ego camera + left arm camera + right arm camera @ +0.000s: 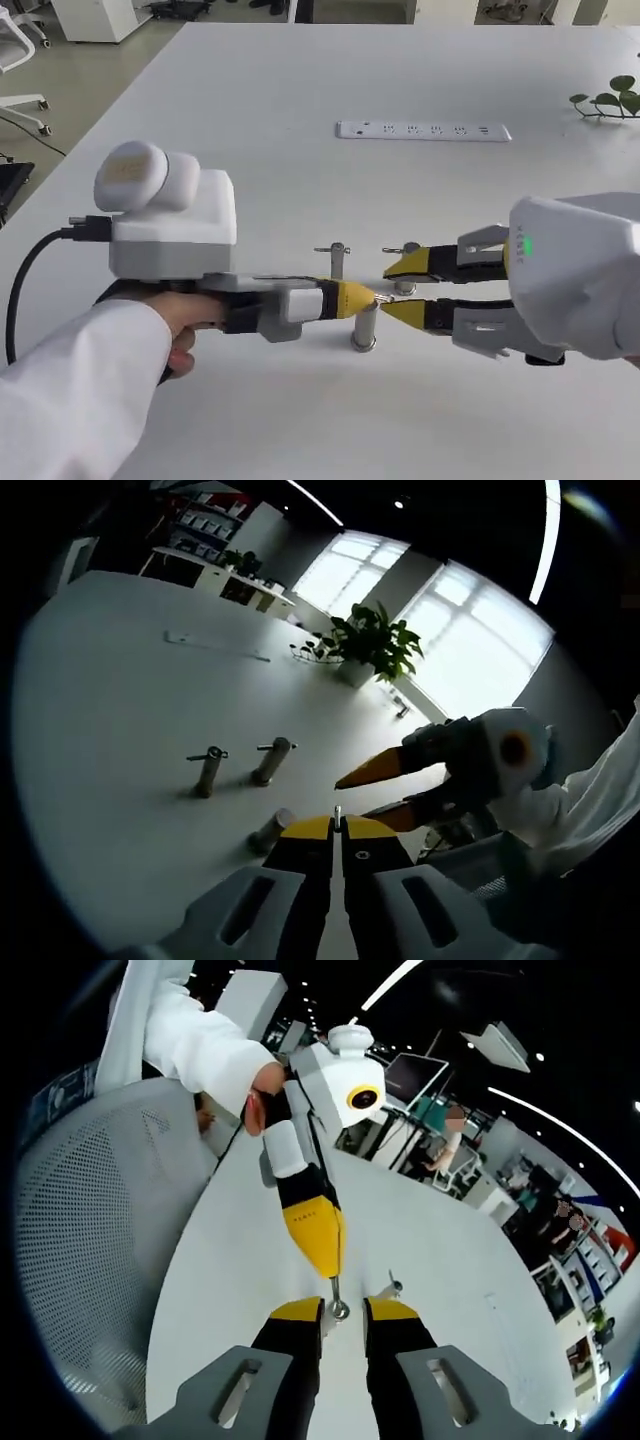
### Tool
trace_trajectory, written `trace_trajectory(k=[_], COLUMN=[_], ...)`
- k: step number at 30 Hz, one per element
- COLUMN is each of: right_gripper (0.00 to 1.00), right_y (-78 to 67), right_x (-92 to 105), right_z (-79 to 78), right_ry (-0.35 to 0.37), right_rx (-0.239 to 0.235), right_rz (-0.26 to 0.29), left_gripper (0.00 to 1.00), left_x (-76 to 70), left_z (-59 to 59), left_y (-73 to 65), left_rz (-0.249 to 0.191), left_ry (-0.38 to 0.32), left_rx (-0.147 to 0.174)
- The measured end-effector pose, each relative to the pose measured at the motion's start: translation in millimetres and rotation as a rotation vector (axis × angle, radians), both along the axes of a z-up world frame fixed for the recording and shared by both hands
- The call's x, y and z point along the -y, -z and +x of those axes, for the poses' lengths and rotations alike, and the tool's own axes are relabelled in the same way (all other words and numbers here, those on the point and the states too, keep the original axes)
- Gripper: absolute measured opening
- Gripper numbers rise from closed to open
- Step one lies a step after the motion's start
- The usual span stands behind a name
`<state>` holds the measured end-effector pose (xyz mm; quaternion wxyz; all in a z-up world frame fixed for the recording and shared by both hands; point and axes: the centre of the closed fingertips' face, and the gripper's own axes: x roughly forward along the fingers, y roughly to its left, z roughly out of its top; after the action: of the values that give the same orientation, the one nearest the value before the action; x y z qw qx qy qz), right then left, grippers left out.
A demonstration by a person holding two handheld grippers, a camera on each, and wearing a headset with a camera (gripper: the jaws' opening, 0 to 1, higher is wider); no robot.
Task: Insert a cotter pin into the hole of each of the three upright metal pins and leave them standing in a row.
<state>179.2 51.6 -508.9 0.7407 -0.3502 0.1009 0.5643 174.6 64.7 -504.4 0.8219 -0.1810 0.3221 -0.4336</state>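
- Cotter pin (336,1290): thin bright metal wire with a small loop at its free end. It is clamped by its other end in the left gripper (368,298), whose yellow, wedge-shaped fingers are pressed together on it.
- In the right gripper view the loop lies in the gap between the right gripper's fingers; whether it touches them cannot be told.
- Bare pin (365,325): a short, dull-grey metal cylinder with a flanged base, upright on the surface, with no wire through it. It stands just under the left fingertips, nearest the person.
- Second pin (338,260): same form, upright and farther back, with a cotter wire crossing its top.
- Third pin (404,287): its base shows between the right gripper's fingers, with a cotter wire across its head.
- Right gripper (384,291): comes in level from the right, yellow fingers spread apart and gripping nothing, tips facing the left gripper's tips.
- Left hand (178,322): wrapped round the left gripper's dark handle, white sleeve to the wrist; the tool is held level, pointing right.
- Surface (250,120): smooth, matt white.
- Power strip (423,130): long, white, lying flat well behind the pins.
- Plant (610,100): green leaves at the far right edge.
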Motion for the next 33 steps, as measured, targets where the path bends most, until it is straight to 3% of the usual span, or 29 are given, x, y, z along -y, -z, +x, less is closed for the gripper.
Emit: trace_trajectory(k=[3, 4, 7, 11, 13, 14, 16, 20, 26, 33], right_gripper=[0.16, 0.15, 0.15, 0.15, 0.15, 0.15, 0.14, 0.1, 0.01, 0.0], right_y=[1.6, -1.3, -4.7, -5.6, -5.0, -6.2, -4.2, 0.6, 5.0, 6.7], right_x=[2.1, 2.5, 1.8, 1.2, -2.9, -3.2, -1.9, -4.1, -6.5, -5.9], right_z=[-1.1, 1.3, -0.9, -6.4, -17.7, -16.6, -21.0, -27.9, -34.4, -41.1], right_ry=[0.039, 0.046, 0.059, 0.037, 0.008, 0.006, -0.014, -0.045, -0.063, -0.09], right_rx=[-0.11, -0.114, -0.198, -0.258, -0.347, -0.331, -0.354, -0.369, -0.395, -0.413], right_rz=[0.054, 0.078, 0.143, 0.166, 0.191, 0.195, 0.192, 0.178, 0.173, 0.16], left_gripper=[0.0, 0.0, 0.0, 0.0, 0.0, 0.0, 0.0, 0.0, 0.0, 0.0], left_x=[0.8, 0.0, -1.1, 0.2, 1.8, 2.7, 4.7, 6.0, 9.2, 10.0], left_z=[-2.8, -3.6, -6.8, -13.8, -19.2, -20.9, -24.2, -25.3, -30.7, -36.2], left_y=[-8.8, -11.8, -17.0, -22.5, -23.2, -24.0, -25.7, -25.0, -20.2, -13.3], left_rz=[0.002, 0.013, 0.05, 0.101, 0.127, 0.136, 0.142, 0.158, 0.165, 0.189], left_ry=[0.057, 0.074, 0.127, 0.216, 0.272, 0.294, 0.329, 0.361, 0.402, 0.45], left_rx=[0.093, 0.13, 0.216, 0.323, 0.369, 0.394, 0.429, 0.455, 0.44, 0.45])
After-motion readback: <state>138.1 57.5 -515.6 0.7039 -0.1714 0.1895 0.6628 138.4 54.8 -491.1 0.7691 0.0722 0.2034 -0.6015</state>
